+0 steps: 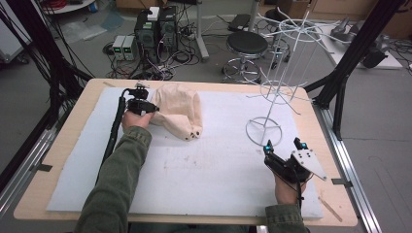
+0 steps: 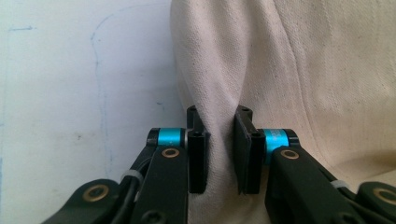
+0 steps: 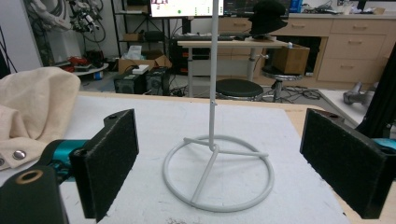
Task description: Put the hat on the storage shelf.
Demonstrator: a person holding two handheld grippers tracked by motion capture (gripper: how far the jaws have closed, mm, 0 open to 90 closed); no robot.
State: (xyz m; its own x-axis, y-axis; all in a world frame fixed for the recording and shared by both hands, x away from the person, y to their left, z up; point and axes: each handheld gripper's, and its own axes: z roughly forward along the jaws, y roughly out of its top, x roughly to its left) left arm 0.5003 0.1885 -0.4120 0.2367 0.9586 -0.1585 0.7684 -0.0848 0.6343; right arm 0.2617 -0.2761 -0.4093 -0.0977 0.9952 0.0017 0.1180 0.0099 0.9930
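A cream cloth item (image 1: pixel 180 111) with metal snaps lies bunched on the white mat, back left of centre. My left gripper (image 1: pixel 145 107) is at its left edge. In the left gripper view the jaws of that gripper (image 2: pixel 219 140) are shut on an upright fold of the cloth (image 2: pixel 280 70). A white wire rack (image 1: pixel 264 130) with a ring base stands at the right. My right gripper (image 1: pixel 283 144) sits just in front of that base, open and holding nothing. In the right gripper view, the wide-apart pads of that gripper (image 3: pixel 219 154) frame the ring base (image 3: pixel 217 205), and the cloth (image 3: pixel 32 107) lies at the left.
The white mat (image 1: pixel 194 174) covers most of the wooden table (image 1: pixel 63 141). The rack's wire arms (image 1: pixel 291 29) spread out high over the table's back right corner. Black frame posts (image 1: pixel 340 73) stand beside the table. A stool (image 1: pixel 247 46) and computers (image 1: pixel 155 29) are on the floor behind.
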